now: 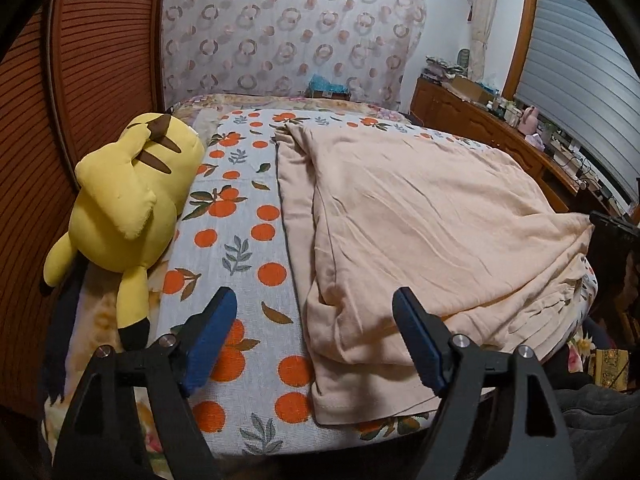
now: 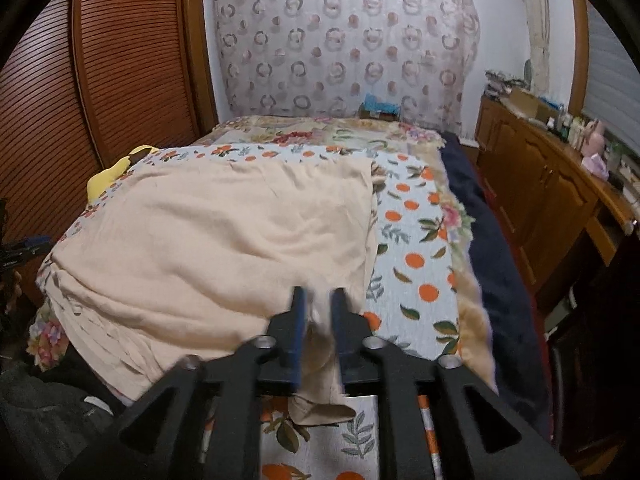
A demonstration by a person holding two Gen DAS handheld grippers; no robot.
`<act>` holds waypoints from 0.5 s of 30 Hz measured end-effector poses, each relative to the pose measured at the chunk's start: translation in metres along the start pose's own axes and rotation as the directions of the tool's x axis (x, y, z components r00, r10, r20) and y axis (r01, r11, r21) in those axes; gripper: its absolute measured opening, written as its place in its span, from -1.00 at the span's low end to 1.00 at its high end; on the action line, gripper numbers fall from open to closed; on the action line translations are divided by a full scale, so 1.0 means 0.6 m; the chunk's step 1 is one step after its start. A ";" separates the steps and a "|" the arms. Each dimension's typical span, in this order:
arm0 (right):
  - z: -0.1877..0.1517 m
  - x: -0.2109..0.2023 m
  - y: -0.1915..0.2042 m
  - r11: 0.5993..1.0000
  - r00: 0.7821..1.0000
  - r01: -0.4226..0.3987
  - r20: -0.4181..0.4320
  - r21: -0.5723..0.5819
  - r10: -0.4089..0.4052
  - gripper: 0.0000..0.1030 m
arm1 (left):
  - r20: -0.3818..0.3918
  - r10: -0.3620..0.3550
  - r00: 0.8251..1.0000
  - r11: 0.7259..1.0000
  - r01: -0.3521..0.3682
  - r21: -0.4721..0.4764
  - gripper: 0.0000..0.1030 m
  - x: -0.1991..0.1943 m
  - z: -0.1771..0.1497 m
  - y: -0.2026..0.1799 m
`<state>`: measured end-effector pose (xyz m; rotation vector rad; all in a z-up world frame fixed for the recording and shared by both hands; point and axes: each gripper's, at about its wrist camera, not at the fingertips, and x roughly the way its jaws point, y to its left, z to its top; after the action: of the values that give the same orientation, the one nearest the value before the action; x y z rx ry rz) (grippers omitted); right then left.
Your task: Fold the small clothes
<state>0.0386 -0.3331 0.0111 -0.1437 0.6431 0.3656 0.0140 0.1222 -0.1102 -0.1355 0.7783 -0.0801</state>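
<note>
Your peach garment is lying on the orange-print bedspread, already doubled over so one layer sits on top of another, with its near hem hanging over the bed's front edge. It's wrinkled — lots of diagonal creases across the top layer.

Your left gripper is spread wide, nothing between the blue pads. It hovers at the near left corner of the cloth, one finger over bare bedspread and the other over the fabric edge.

Your right gripper is clenched on a bunched bit of the garment at its near right corner — you can see a strip of fabric pinched between the two fingers and dangling below them. That view is a bit blurry around the fingertips.

Off to the left side, a yellow plush toy lies next to the bedspread, beside the slatted wooden wardrobe door. A wooden dresser runs along the right.
</note>
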 end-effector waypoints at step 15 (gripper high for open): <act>-0.025 0.088 0.068 0.994 0.995 -0.092 -0.051 -0.054 0.090 0.02 | -0.026 0.031 0.999 0.999 -0.032 -0.023 0.57 0.018 -0.014 0.001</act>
<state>0.0539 -0.2837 -0.0335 -0.1774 0.6895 0.4694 0.0158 0.1209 -0.1240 -0.1441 0.8068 -0.0429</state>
